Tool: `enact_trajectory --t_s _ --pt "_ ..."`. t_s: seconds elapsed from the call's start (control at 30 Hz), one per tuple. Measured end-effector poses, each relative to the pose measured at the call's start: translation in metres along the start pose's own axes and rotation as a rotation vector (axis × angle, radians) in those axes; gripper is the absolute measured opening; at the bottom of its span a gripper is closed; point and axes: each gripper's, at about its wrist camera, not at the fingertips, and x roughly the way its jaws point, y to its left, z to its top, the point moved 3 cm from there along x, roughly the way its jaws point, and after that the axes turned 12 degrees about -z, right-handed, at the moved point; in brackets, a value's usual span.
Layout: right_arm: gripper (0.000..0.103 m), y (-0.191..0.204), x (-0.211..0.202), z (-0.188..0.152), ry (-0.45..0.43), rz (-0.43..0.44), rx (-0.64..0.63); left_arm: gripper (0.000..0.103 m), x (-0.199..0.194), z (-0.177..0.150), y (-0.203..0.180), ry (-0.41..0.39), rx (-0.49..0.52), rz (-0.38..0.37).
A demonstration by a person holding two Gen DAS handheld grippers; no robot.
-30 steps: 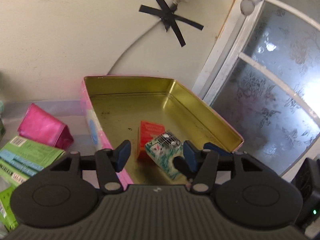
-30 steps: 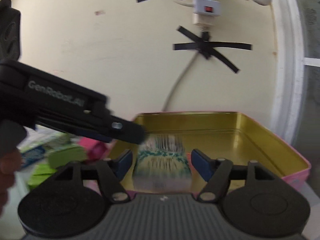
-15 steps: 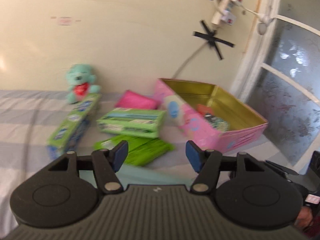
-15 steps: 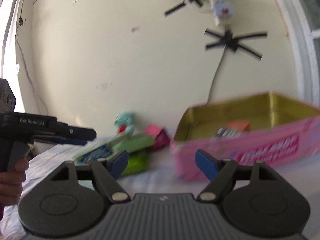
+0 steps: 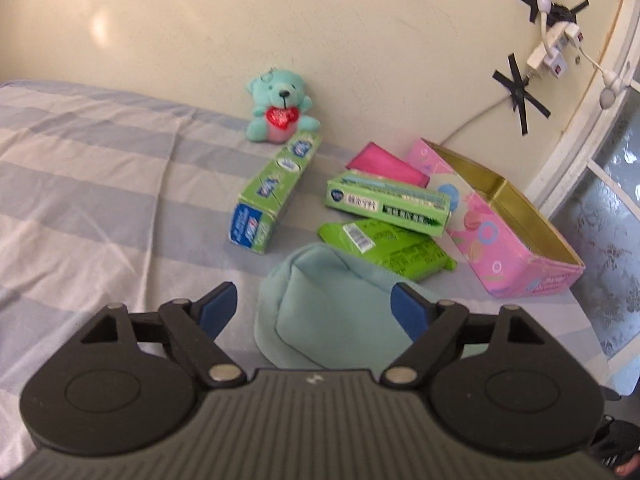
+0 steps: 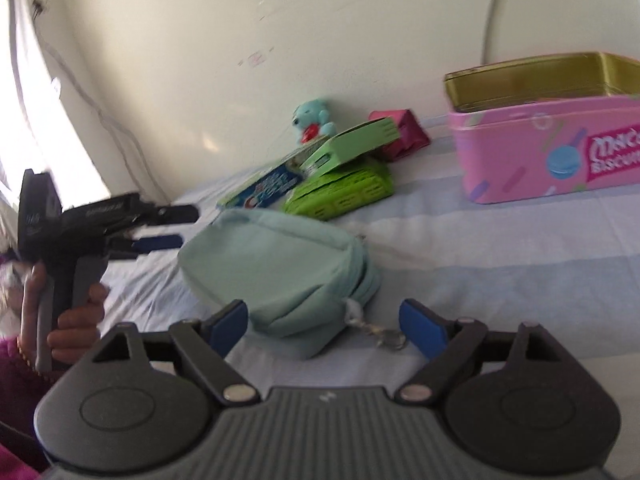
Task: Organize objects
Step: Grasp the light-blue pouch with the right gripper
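A pale teal fabric pouch (image 5: pixel 328 312) lies on the striped bedsheet, close in front of both grippers. My left gripper (image 5: pixel 316 308) has its jaws opening around the pouch's near end, pads clear of it. My right gripper (image 6: pixel 324 322) also has its jaws opening, with the pouch (image 6: pixel 280 264) and its keyring (image 6: pixel 390 340) between the fingers, untouched. The left gripper (image 6: pixel 164 226) shows at the left in the right wrist view, held by a hand. The pink tin (image 5: pixel 500 236) with a gold inside stands open at the right.
Behind the pouch lie a green toothpaste box (image 5: pixel 272 196), a second green box (image 5: pixel 386 202) on a green packet (image 5: pixel 392 246), a pink packet (image 5: pixel 384 164) and a teal plush bear (image 5: pixel 280 108) against the wall. A window frame (image 5: pixel 584 128) borders the right.
Both grippers pulled back from over the tin and swung left toward the pouch, sinking a little. Both jaws have widened. The patterned item stays in the tin.
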Motion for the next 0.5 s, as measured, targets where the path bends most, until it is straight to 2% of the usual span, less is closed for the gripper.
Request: enact_trajectory --t_s 0.1,0.23,0.3,0.37,0.43,0.5 --pt "0.092 0.025 0.004 -0.009 0.019 -0.037 -0.151 0.086 0.012 -0.008 0.001 0.047 -0.027 -0.035" --pt "0.094 0.048 0.011 -0.015 0.010 -0.124 -0.306 0.087 0.020 -0.014 -0.007 0.054 0.022 0.019" --pt "0.094 0.054 0.016 -0.015 0.003 -0.155 -0.342 0.082 0.021 -0.017 -0.011 0.058 0.060 0.057" --pt "0.088 0.056 0.019 -0.014 -0.013 -0.178 -0.356 0.079 0.019 -0.019 -0.014 0.056 0.074 0.078" --pt "0.078 0.054 0.019 -0.011 -0.027 -0.203 -0.339 0.074 0.014 -0.019 -0.015 0.053 0.056 0.079" --pt "0.075 0.049 0.017 -0.009 -0.030 -0.196 -0.310 0.070 0.007 -0.019 -0.018 0.044 0.038 0.072"
